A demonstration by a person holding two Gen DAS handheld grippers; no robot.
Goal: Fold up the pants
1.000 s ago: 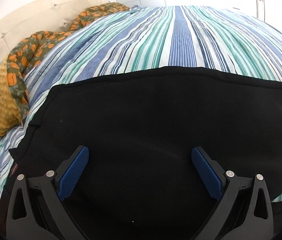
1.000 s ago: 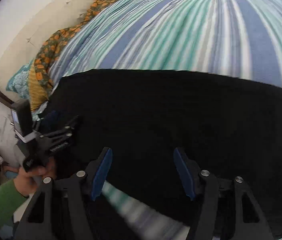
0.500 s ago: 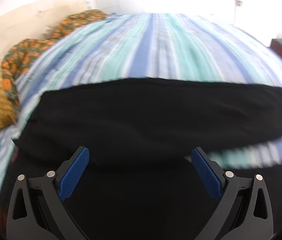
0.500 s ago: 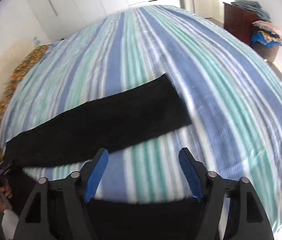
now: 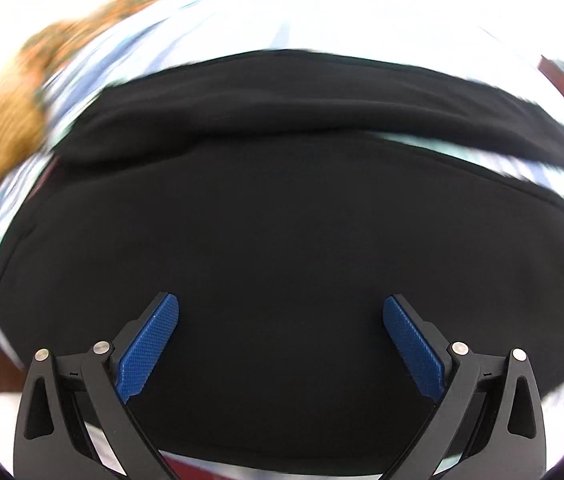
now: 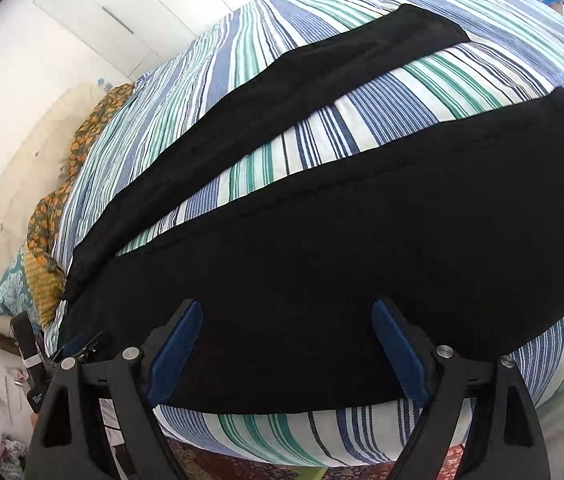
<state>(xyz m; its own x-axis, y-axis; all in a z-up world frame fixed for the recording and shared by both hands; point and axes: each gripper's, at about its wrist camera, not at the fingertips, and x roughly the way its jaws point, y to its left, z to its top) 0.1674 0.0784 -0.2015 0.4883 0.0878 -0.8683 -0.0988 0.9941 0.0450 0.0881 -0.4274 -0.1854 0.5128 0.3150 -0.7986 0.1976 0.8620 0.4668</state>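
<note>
Since a second ago, both cameras have swung across the bed: the right wrist view, which then showed black cloth filling the lower frame, now takes in both legs of the black pants (image 6: 361, 248), and the left wrist view has turned heavily blurred.

Right wrist view: the pants lie flat on a bed (image 6: 421, 92) covered in blue, green and white stripes. One leg runs from the lower left up to the upper right of the frame; the other, wider in view, fills the centre and right. A wedge of striped cover shows between them. The legs meet at the left, near an orange patterned blanket (image 6: 82, 140) and a cream headboard (image 6: 22, 168) along the left edge. The right claw (image 6: 287, 344) is at the bottom centre, its blue pads well apart and opening wider. The pads grip nothing; black cloth lies behind them. The left claw (image 6: 82, 346) is glimpsed at the lower left edge, partly hidden.

Left wrist view: the left claw (image 5: 282, 340) sits at the bottom centre, its blue pads spread wide and holding nothing. The black pants (image 5: 282, 208) fill the middle of the frame behind it. A second black leg crosses the upper part, with a thin strip of bed (image 5: 481, 152) cover between the two at right. The orange blanket (image 5: 14, 112) smears across the upper left.
</note>
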